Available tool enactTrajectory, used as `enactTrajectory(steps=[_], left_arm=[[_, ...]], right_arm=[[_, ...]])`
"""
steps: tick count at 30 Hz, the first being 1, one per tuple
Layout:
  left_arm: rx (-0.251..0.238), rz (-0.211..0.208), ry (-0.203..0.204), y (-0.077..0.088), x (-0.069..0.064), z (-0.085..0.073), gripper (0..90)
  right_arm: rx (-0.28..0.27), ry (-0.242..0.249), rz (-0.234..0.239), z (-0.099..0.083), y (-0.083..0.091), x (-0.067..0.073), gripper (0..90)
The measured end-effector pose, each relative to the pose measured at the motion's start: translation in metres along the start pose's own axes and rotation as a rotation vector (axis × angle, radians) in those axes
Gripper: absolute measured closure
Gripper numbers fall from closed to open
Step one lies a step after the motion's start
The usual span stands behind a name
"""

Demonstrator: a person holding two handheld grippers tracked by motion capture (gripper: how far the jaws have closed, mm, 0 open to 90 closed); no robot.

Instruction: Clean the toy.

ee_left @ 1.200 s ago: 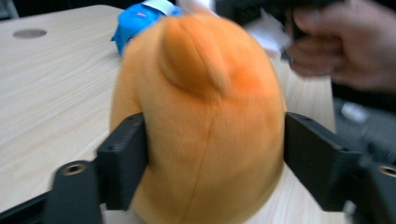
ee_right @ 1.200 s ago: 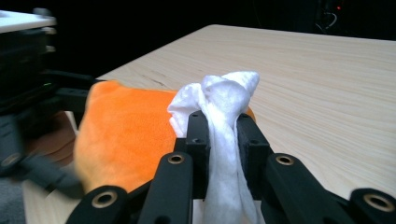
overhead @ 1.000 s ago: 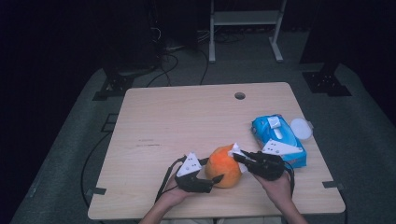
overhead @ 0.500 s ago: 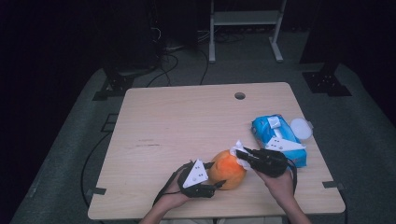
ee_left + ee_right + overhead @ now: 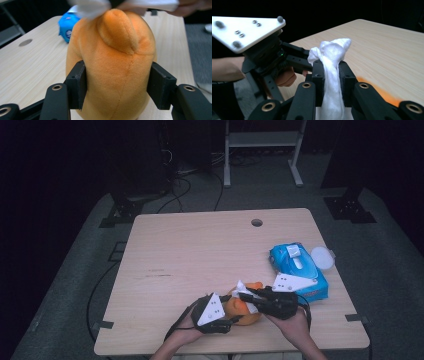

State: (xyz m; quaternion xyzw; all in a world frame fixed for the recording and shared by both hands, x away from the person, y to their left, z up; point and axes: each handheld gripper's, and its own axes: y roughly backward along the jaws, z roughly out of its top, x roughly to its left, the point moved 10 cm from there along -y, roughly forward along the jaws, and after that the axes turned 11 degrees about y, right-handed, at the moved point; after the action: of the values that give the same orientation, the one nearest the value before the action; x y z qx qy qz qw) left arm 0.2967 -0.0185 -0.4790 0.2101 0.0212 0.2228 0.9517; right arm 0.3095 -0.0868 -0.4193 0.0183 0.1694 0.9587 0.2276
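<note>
An orange plush toy (image 5: 241,313) stands near the table's front edge. My left gripper (image 5: 233,320) comes at it from the left. In the left gripper view its jaws have just been closing and both pads (image 5: 78,85) press into the plush toy's (image 5: 117,62) sides. My right gripper (image 5: 246,296) reaches in from the right, over the toy's top. It is shut on a crumpled white wipe (image 5: 332,65), which sticks up between its jaws. The wipe (image 5: 95,6) rests against the top of the toy.
A blue pack of wipes (image 5: 297,265) lies at the right of the wooden table (image 5: 200,250), with a round white lid (image 5: 321,257) beside it. A cable hole (image 5: 257,222) sits near the far edge. Dark floor and stands surround the table.
The left gripper's jaws have closed in on the toy's sides. The right gripper, still holding the wipe, has shifted a little across the toy's top.
</note>
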Motion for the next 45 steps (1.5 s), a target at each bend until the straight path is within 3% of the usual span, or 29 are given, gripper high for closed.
enactTrajectory(steps=[3,7,11,13,16,19,22,25,27,32,37,39,43,45], left_arm=[[0.003,-0.006,-0.005,-0.002,-0.003,-0.002,40.1],[-0.01,-0.021,0.008,-0.004,-0.003,-0.001,39.7],[-0.02,-0.032,0.026,-0.006,-0.003,-0.001,39.5],[-0.013,-0.036,0.024,-0.006,-0.004,-0.002,39.9],[-0.011,-0.037,0.03,-0.005,-0.004,-0.004,40.3],[-0.01,-0.037,0.05,-0.003,-0.001,-0.004,40.3],[-0.014,-0.037,0.07,-0.002,0.002,-0.004,40.5],[-0.023,-0.037,0.102,-0.002,0.007,-0.003,40.7],[-0.03,-0.039,0.12,-0.001,0.009,-0.003,40.6],[-0.036,-0.031,0.135,0.0,0.014,-0.003,40.3],[-0.046,-0.024,0.167,0.003,0.019,0.0,41.4],[-0.044,-0.028,0.175,0.004,0.019,0.0,42.9],[-0.057,-0.038,0.213,0.006,0.02,0.004,45.1],[-0.059,-0.042,0.226,0.008,0.021,0.005,45.6]], right_arm=[[0.023,-0.026,-0.045,-0.012,0.001,-0.018,77.6],[0.051,-0.113,-0.125,-0.035,0.012,-0.053,77.6],[0.07,-0.143,-0.154,-0.044,0.017,-0.065,77.6],[0.069,-0.141,-0.149,-0.042,0.016,-0.063,77.6],[0.037,-0.111,-0.088,-0.029,0.012,-0.044,77.5],[0.04,-0.086,-0.083,-0.024,0.009,-0.038,77.5],[0.044,-0.11,-0.124,-0.03,0.013,-0.049,77.5],[0.036,-0.196,-0.159,-0.045,0.022,-0.07,77.5],[0.036,-0.221,-0.165,-0.048,0.025,-0.074,77.5],[0.062,-0.185,-0.18,-0.046,0.023,-0.072,77.6],[0.06,-0.215,-0.194,-0.051,0.026,-0.077,77.5],[0.044,-0.208,-0.196,-0.045,0.027,-0.074,77.6],[-0.046,-0.176,-0.112,-0.017,0.023,-0.05,77.6],[-0.082,-0.148,-0.046,-0.003,0.019,-0.033,77.6]])
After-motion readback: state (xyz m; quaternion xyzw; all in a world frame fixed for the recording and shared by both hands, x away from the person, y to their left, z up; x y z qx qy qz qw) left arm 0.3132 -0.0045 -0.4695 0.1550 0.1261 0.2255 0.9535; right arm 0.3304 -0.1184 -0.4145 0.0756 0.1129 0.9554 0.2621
